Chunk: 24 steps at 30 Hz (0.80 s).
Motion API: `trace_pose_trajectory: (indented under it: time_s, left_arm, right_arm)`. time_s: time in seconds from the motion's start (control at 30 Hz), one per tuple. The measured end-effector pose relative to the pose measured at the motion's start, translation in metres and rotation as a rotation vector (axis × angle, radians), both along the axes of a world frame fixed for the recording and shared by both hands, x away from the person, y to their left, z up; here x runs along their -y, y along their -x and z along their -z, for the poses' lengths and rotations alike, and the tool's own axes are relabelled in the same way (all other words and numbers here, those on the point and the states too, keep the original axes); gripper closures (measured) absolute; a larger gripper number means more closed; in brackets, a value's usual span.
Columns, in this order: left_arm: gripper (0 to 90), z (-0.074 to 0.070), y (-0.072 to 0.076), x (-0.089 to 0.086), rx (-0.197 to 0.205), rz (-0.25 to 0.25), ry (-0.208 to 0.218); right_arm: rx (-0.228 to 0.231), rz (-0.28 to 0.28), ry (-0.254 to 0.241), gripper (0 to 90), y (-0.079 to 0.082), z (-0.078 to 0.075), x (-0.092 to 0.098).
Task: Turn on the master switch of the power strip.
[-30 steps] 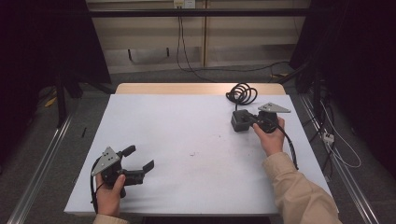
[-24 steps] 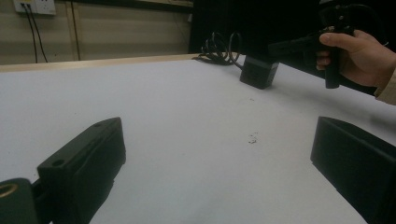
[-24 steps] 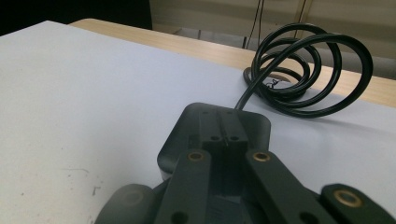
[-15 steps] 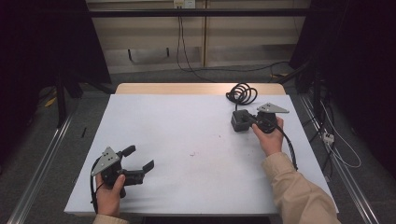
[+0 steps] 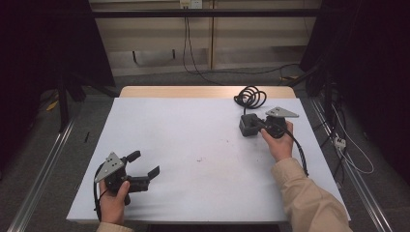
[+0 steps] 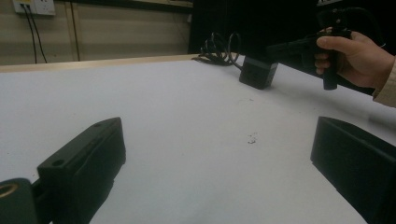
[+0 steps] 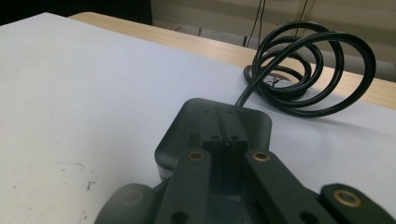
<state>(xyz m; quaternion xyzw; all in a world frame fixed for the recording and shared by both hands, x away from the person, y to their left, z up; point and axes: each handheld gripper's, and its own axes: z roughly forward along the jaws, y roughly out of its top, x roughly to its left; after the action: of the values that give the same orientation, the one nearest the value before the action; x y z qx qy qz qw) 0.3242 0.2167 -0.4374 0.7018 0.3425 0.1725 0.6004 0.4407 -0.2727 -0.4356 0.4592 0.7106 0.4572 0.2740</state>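
White counter (image 5: 203,140) with a bare wooden strip along its far edge; the surface is mostly bare, with faint dark scuff marks (image 5: 199,159) near the middle. Beyond it a grey floor, a pale panelled wall (image 5: 159,43) with a socket plate (image 5: 189,4) at top and black cords hanging down from it, dark curtains to either side, and metal rails on the floor along both sides of the counter. Loose cables and a white power strip (image 5: 340,142) lie on the floor at the right. Left hand-held gripper (image 5: 143,164) sits low at the near left corner, held in the left hand (image 5: 113,203), jaws spread wide with nothing between them. Right hand-held gripper (image 5: 258,123) is at the far right, held in the right hand (image 5: 278,144), jaws pressed together over the top of a black power adapter (image 5: 248,125) resting on the counter; whether they truly pinch it I cannot tell. The adapter's coiled black cord (image 5: 251,96) lies just behind it, near the wooden strip.
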Motion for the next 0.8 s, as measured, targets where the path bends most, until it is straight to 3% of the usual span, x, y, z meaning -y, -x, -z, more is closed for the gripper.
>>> trace_pose_trajectory:
  time_s: [0.3, 0.8]
  left_arm:
    - [2.8, -0.0004, 0.0005, -0.0001, 0.002, 0.002, 0.004]
    - [2.8, -0.0002, 0.0008, -0.0001, 0.000, 0.000, 0.003]
  right_arm:
    - [0.010, -0.006, 0.026, 90.0, 0.0006, 0.0005, -0.0011]
    - [0.002, -0.004, 0.008, 90.0, 0.0006, 0.0011, -0.0002]
